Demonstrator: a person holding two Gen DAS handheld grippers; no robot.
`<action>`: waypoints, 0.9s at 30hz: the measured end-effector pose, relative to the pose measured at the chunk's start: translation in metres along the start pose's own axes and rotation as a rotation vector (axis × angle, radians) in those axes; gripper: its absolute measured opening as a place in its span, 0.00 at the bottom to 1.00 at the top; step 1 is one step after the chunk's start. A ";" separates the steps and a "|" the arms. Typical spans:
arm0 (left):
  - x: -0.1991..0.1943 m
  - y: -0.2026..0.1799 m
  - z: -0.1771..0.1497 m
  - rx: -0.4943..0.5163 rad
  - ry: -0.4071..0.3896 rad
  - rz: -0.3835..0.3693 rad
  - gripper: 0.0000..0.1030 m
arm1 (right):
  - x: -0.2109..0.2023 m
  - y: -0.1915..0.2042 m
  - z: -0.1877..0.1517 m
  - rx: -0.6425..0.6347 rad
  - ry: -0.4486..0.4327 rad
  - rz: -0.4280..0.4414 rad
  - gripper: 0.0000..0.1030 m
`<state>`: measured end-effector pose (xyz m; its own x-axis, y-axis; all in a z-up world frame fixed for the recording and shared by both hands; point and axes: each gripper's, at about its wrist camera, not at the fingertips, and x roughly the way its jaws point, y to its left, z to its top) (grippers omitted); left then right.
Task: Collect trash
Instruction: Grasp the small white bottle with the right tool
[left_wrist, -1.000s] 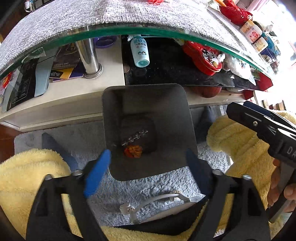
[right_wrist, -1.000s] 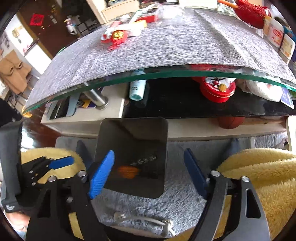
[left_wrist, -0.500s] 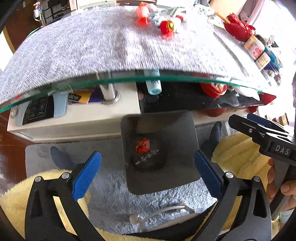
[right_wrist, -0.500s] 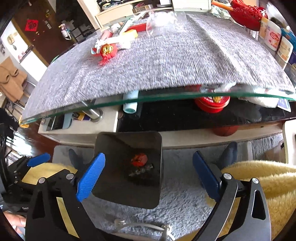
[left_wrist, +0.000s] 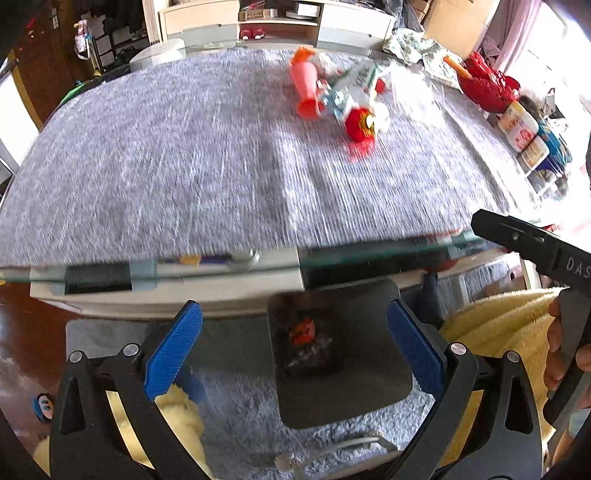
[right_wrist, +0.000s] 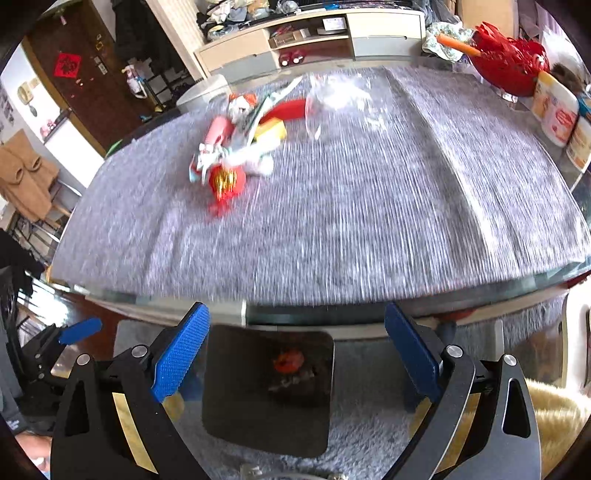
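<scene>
Below glass edge — square dark bin (left_wrist: 340, 354)

Glass-topped table (left_wrist: 369, 254) under grey cloth (right_wrist: 332, 229), pale cabinets (right_wrist: 314, 40) behind (dark wooden door (right_wrist: 81, 85) leftward), shaggy grey rug (left_wrist: 240, 424) below.

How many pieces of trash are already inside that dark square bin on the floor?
2: a small red crumpled wrapper and, just nearer the camera, a silvery crinkled scrap on the dark square bin bottom. More could be hidden in shadow.

A rough grey woven cloth (left_wrist: 184, 155) covers the glass-edged table (left_wrist: 369, 254). Below the table, a matt dark plastic bin (left_wrist: 354, 402) stands on fluffy grey carpet (left_wrist: 240, 424). Crinkled clear plastic (right_wrist: 340, 96) lies on the cloth.
</scene>
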<state>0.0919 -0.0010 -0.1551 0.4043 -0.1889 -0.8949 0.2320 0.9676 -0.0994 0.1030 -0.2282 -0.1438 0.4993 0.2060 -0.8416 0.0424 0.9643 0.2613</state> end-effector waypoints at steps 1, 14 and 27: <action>0.000 0.001 0.005 0.000 -0.004 0.002 0.92 | 0.002 0.001 0.007 -0.001 -0.005 0.005 0.93; 0.015 0.006 0.074 0.026 -0.065 0.016 0.92 | 0.035 0.017 0.090 0.019 -0.048 0.100 0.58; 0.032 0.005 0.094 0.031 -0.059 -0.016 0.92 | 0.076 0.040 0.109 -0.001 0.021 0.084 0.31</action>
<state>0.1895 -0.0181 -0.1436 0.4518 -0.2145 -0.8659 0.2653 0.9590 -0.0992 0.2369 -0.1921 -0.1460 0.4825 0.2901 -0.8265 -0.0001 0.9436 0.3311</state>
